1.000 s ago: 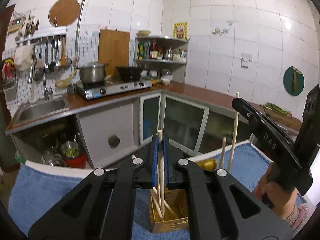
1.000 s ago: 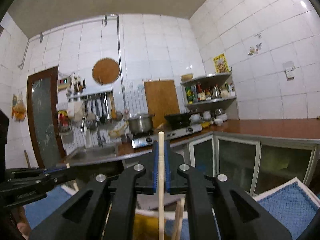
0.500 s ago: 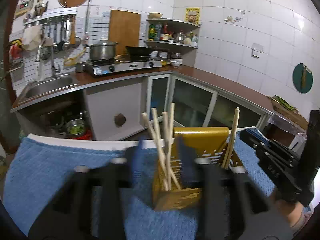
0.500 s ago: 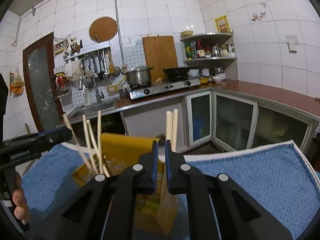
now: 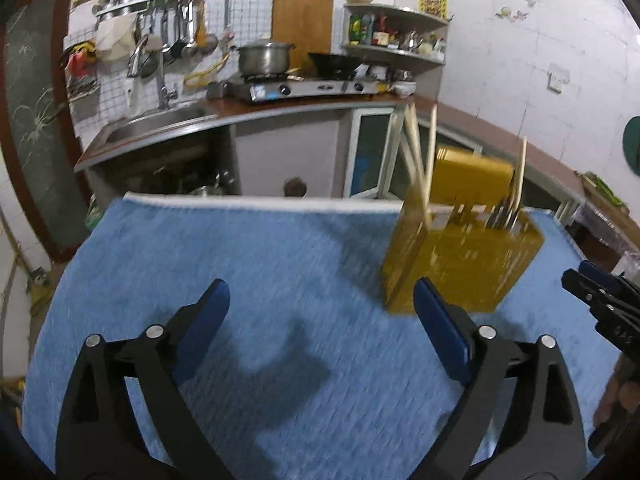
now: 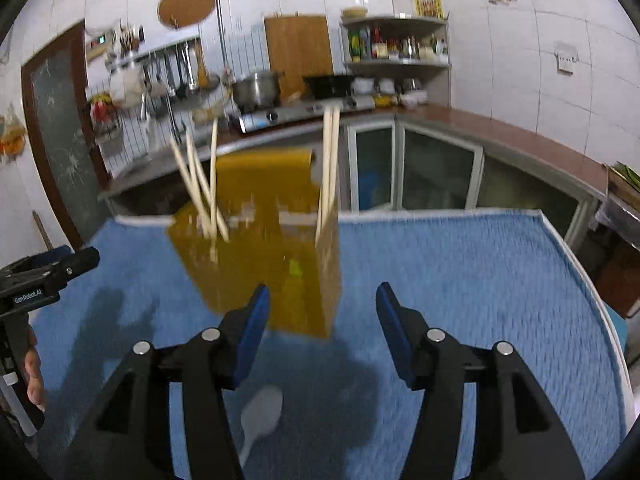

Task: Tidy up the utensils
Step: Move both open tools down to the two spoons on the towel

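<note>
A yellow utensil holder stands on the blue towel, right of centre in the left wrist view and left of centre in the right wrist view. Wooden chopsticks stand in its left compartment and two more chopsticks in its right one. Fork handles show in it. A white spoon lies on the towel below my right gripper. My left gripper is open and empty, left of the holder. My right gripper is open and empty, just in front of the holder.
The towel's far white edge drops off toward the kitchen cabinets. The counter holds a sink and a stove with a pot. The right gripper shows at the right edge of the left wrist view.
Both grippers let go of their chopsticks into the holder, opened wide and pulled back and up. The holder now sits farther away in both views.
</note>
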